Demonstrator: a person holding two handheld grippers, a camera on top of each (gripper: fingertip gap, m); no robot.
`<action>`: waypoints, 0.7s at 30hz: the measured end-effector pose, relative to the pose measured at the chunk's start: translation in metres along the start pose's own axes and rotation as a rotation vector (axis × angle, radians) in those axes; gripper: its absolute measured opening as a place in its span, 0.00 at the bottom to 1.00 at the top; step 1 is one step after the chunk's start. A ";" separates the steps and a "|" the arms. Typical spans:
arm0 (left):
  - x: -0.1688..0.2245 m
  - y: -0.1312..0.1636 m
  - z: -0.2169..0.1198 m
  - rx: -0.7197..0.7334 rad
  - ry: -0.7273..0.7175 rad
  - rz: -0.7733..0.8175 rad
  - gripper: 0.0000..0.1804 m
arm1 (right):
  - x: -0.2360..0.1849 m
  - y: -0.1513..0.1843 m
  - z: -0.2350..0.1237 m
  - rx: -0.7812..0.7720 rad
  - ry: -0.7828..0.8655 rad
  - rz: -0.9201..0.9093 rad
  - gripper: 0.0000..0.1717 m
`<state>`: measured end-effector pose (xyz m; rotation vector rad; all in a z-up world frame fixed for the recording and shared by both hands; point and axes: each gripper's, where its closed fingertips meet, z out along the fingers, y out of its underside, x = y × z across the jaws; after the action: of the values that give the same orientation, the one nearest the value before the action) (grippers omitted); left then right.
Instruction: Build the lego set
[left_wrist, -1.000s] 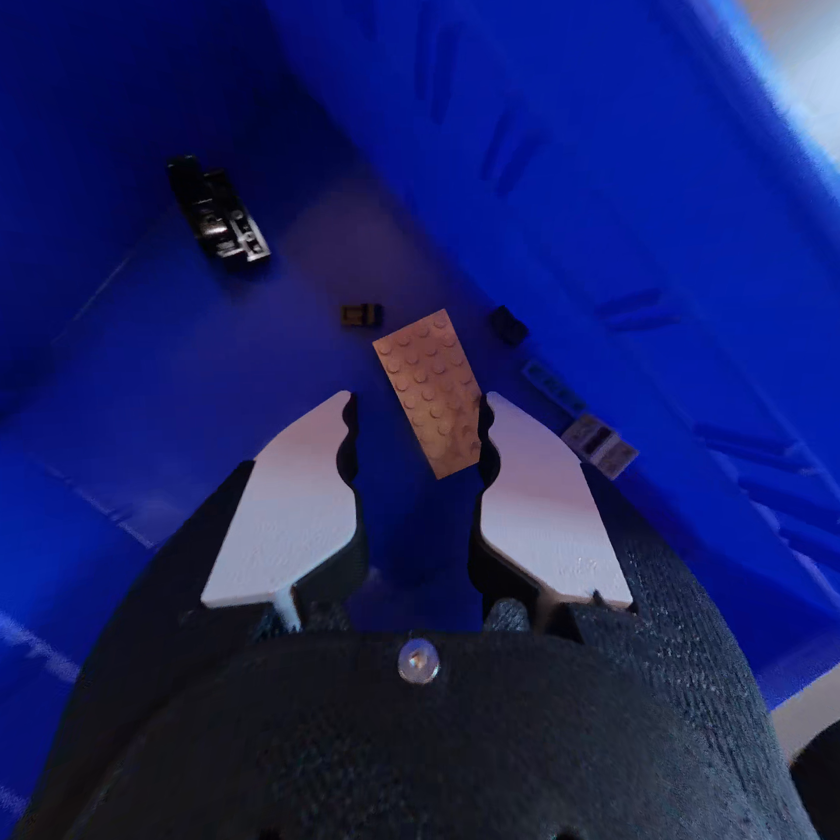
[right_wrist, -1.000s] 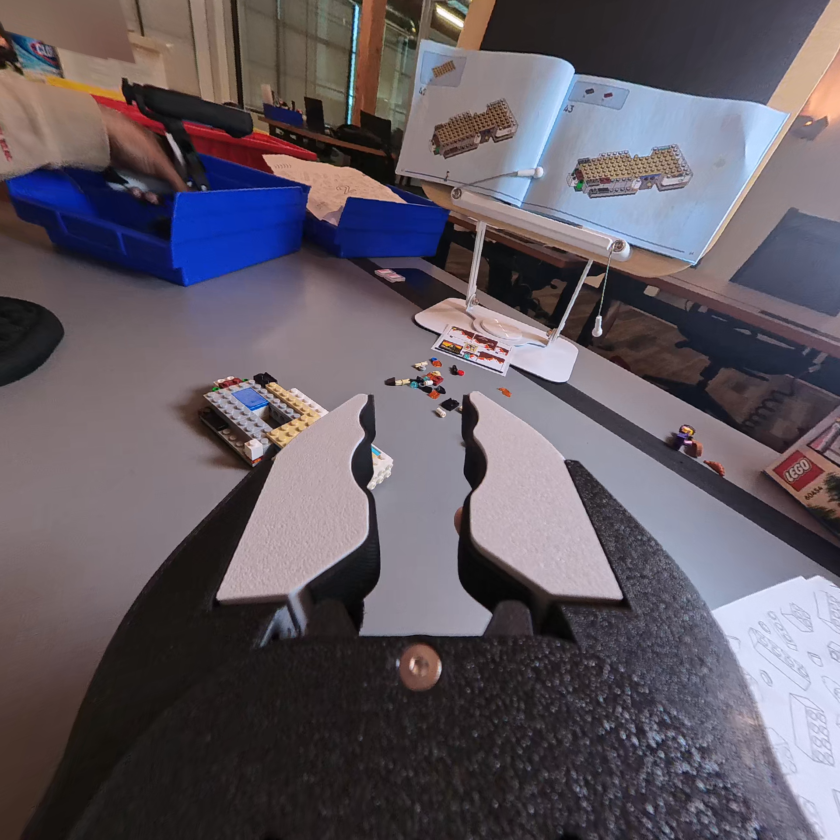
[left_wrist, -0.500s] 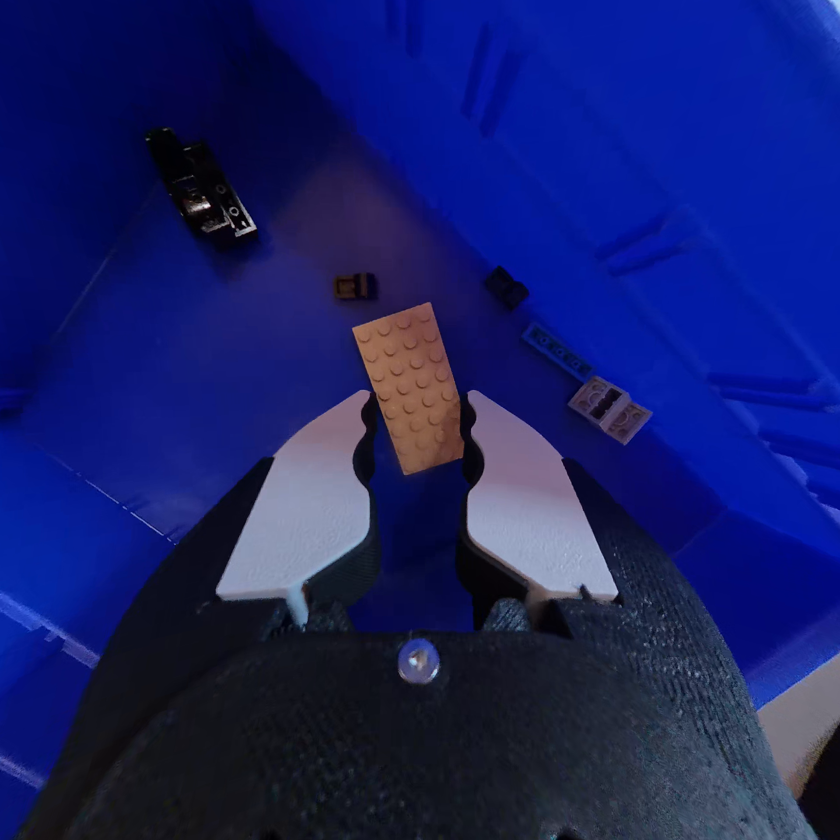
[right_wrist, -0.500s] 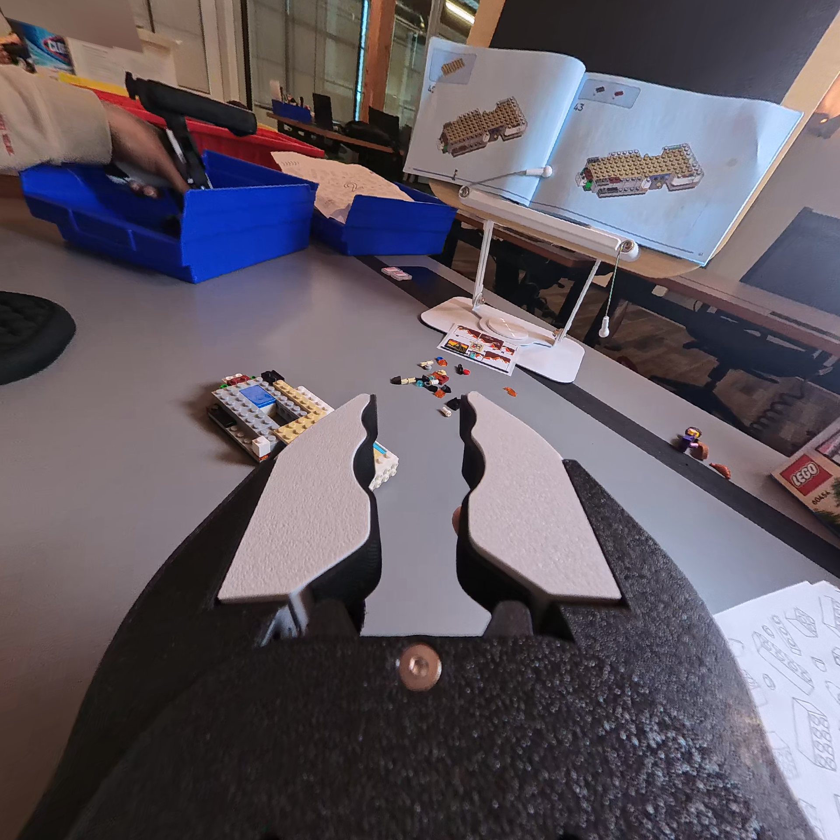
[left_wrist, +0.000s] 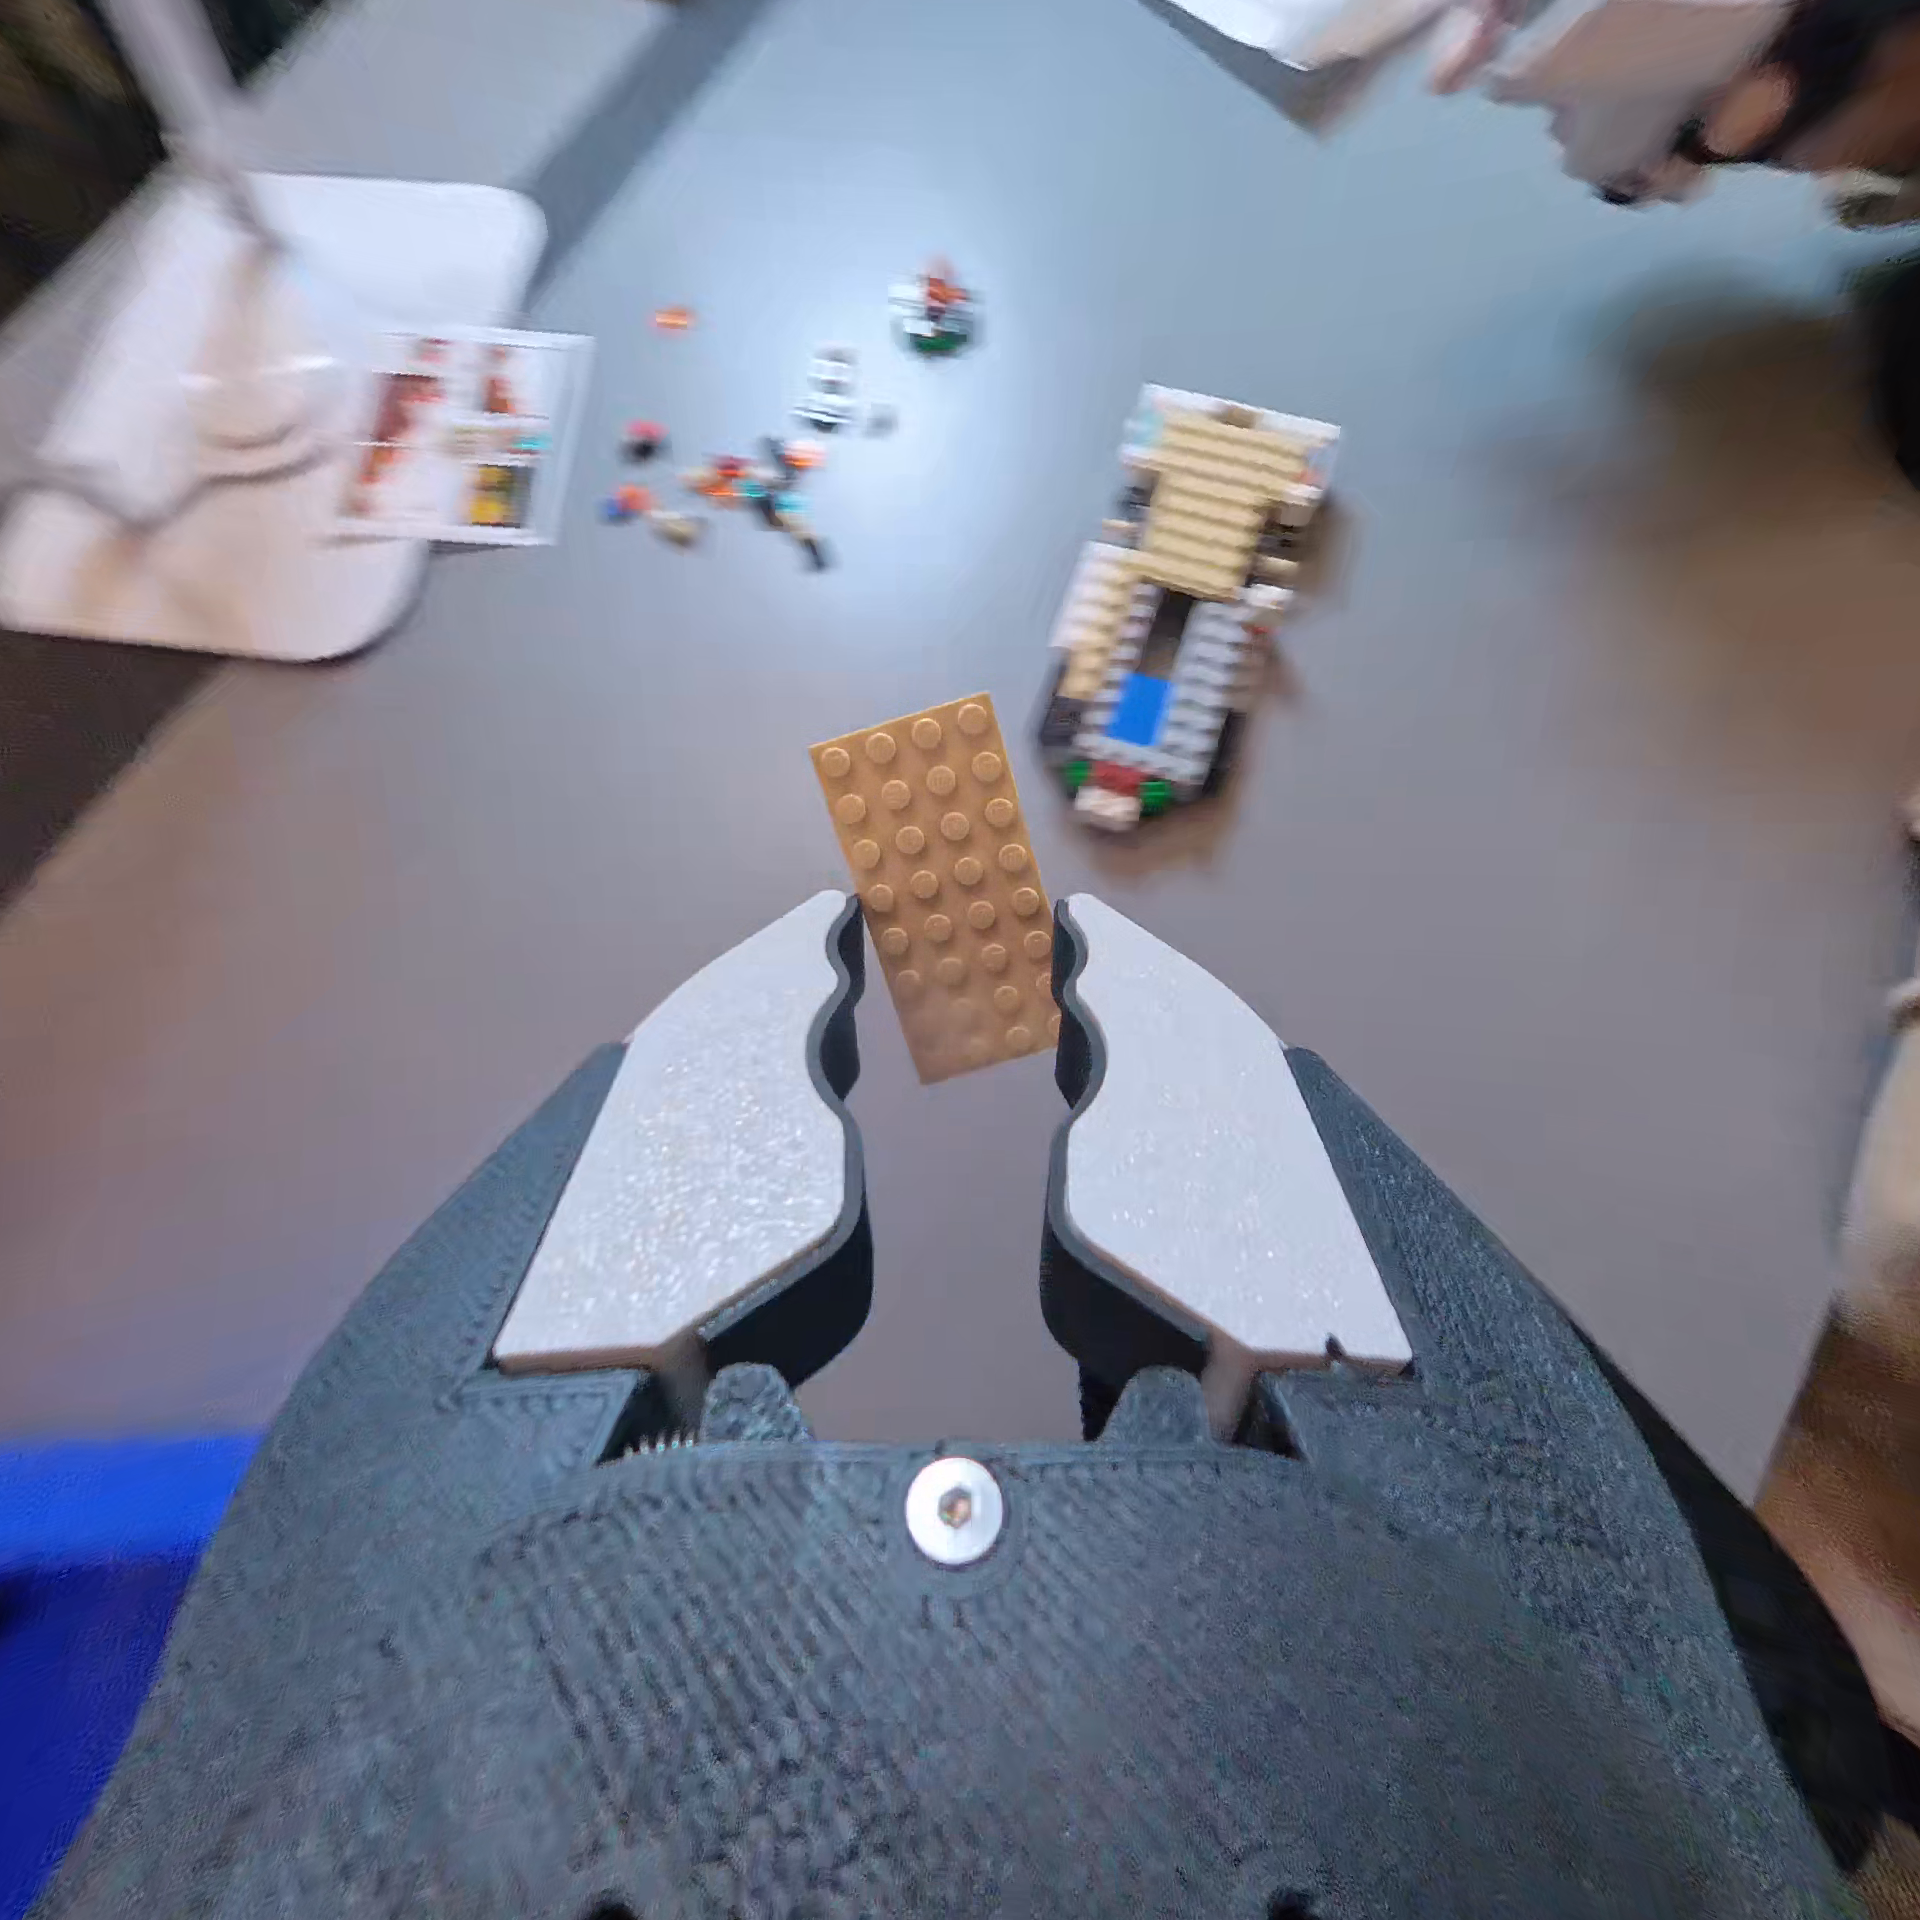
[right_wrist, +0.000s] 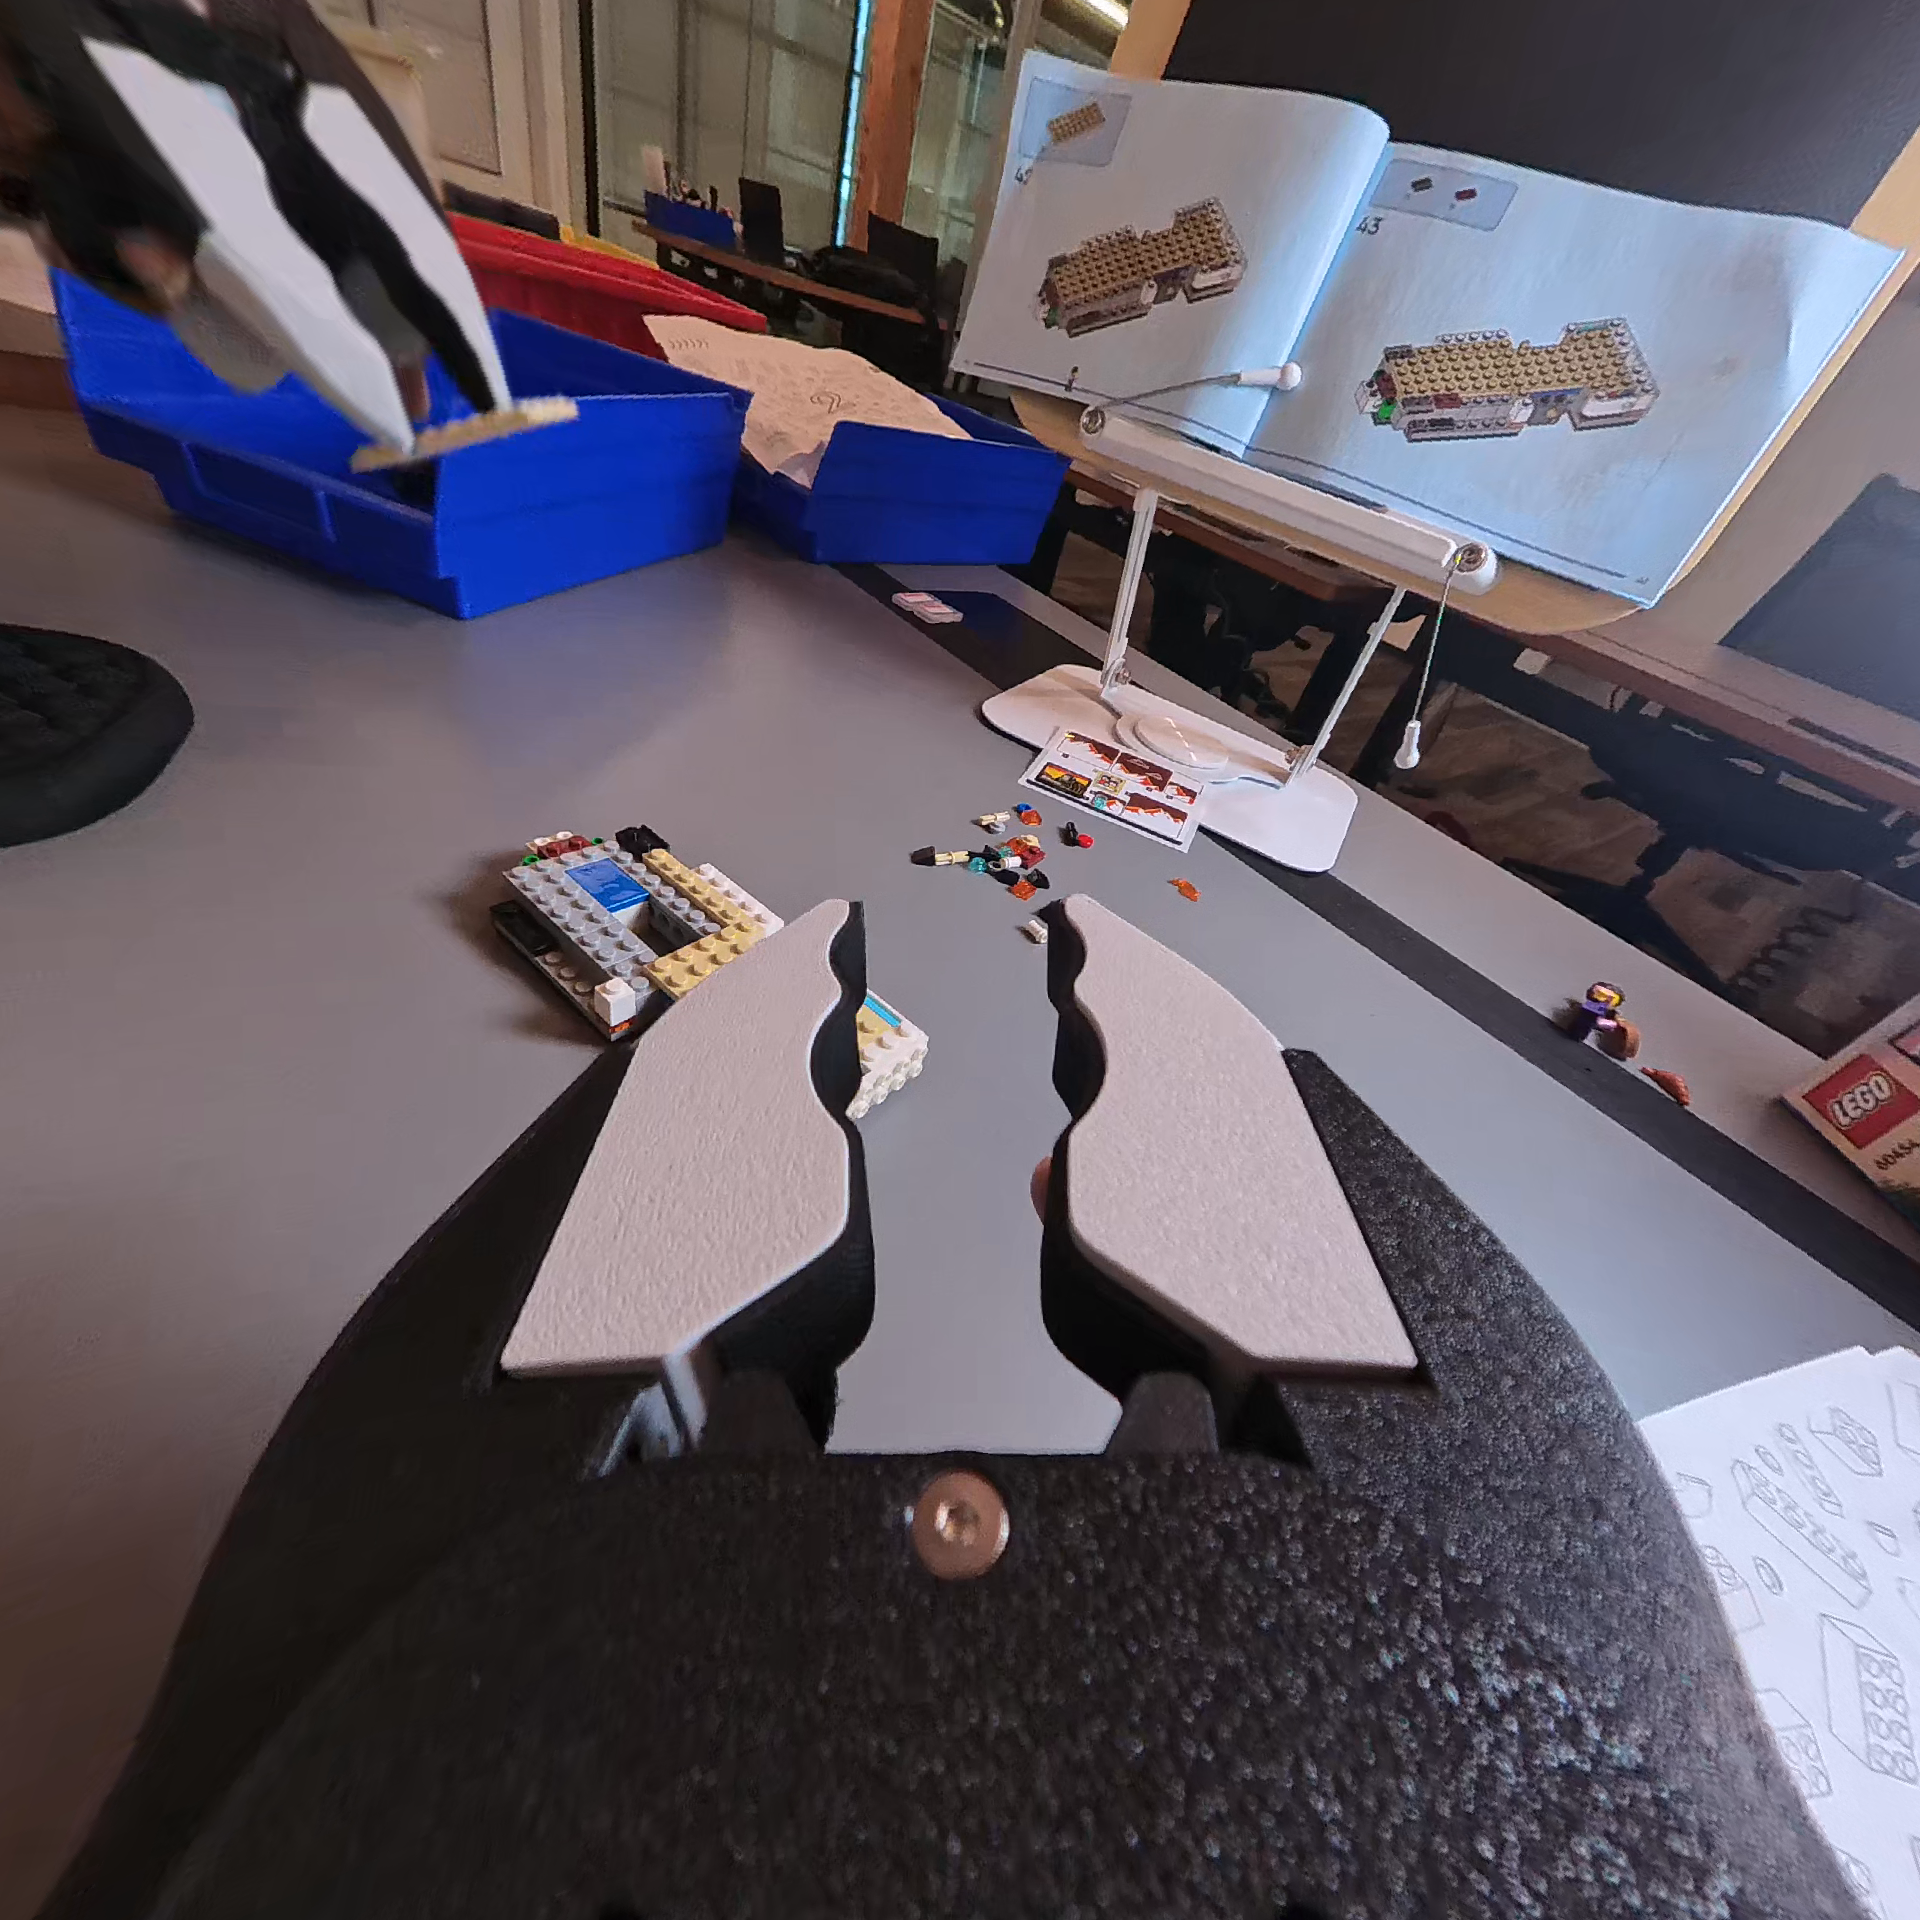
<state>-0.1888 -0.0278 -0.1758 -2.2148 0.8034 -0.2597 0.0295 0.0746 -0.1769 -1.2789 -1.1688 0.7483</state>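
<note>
My left tongs (left_wrist: 958, 920) pinched a tan studded plate (left_wrist: 940, 873), stiff and light, by its long edges at frame centre; right tongs (right_wrist: 954, 920) empty, parted.

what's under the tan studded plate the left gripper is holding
Bare grey tabletop shows below the tan studded plate clamped in the left gripper; the patch straight beneath is covered.

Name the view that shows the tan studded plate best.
The left wrist view: the tan studded plate faces the camera, studs plain, gripped between the left tool. The right wrist view shows it edge-on, far off, above the blue bin.
</note>
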 end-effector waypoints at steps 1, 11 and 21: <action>0.022 0.002 0.018 -0.015 0.075 0.020 0.19 | 0.000 0.000 0.000 -0.002 0.000 -0.001 0.20; 0.129 0.034 0.098 -0.186 0.369 0.206 0.19 | -0.005 0.008 0.003 -0.038 -0.023 -0.011 0.20; 0.080 0.007 0.100 -0.260 0.287 0.395 0.19 | -0.009 0.012 0.005 -0.055 -0.045 -0.009 0.20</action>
<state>-0.0884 -0.0222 -0.2549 -2.2206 1.4807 -0.2937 0.0239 0.0701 -0.1912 -1.3073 -1.2381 0.7464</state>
